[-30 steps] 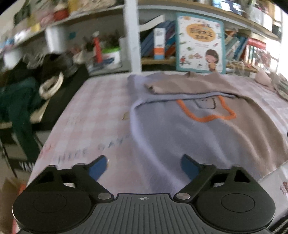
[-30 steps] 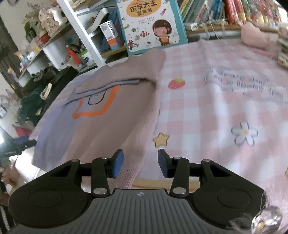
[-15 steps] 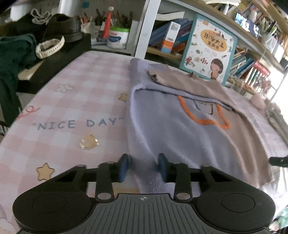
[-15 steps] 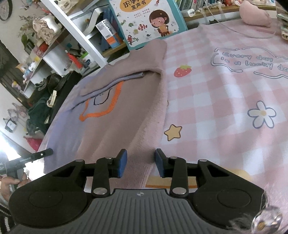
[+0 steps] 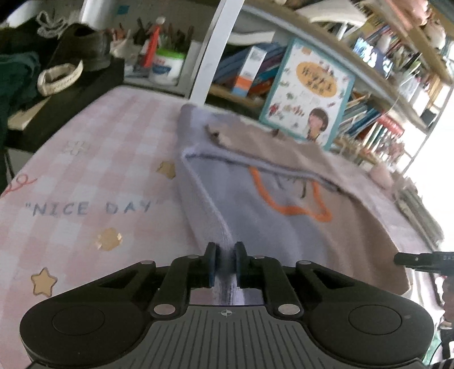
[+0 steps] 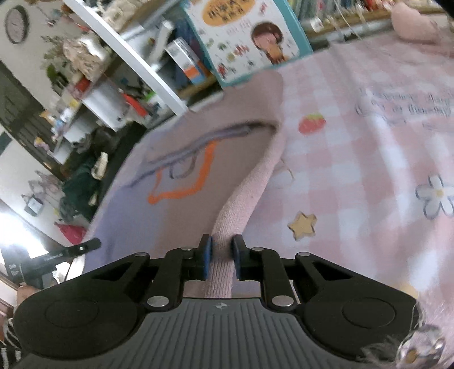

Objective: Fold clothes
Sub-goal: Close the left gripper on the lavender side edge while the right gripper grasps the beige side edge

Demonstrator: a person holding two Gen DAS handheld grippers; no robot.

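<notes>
A sweater (image 5: 278, 227), lilac on one half and pinkish-tan on the other with an orange outline on its front, lies on the pink checked cloth, sleeves folded across its top. My left gripper (image 5: 226, 262) is shut on the lilac bottom corner and lifts that edge into a ridge. My right gripper (image 6: 222, 257) is shut on the pinkish bottom corner of the sweater (image 6: 198, 170), also raised. The right gripper tip (image 5: 420, 258) shows at the far right of the left wrist view, and the left gripper (image 6: 56, 254) at the left edge of the right wrist view.
A pink checked tablecloth (image 5: 85, 176) with stars and lettering covers the table (image 6: 369, 170). A picture book (image 5: 309, 99) leans on white shelves behind the sweater. A black stand with shoes (image 5: 71, 62) is at the far left. A pink soft item (image 6: 411, 22) lies far right.
Both grippers have closed on the sweater's bottom corners and raised them; the fabric edges now rise in ridges toward the jaws. A second ago the left gripper was wide open above the hem.
</notes>
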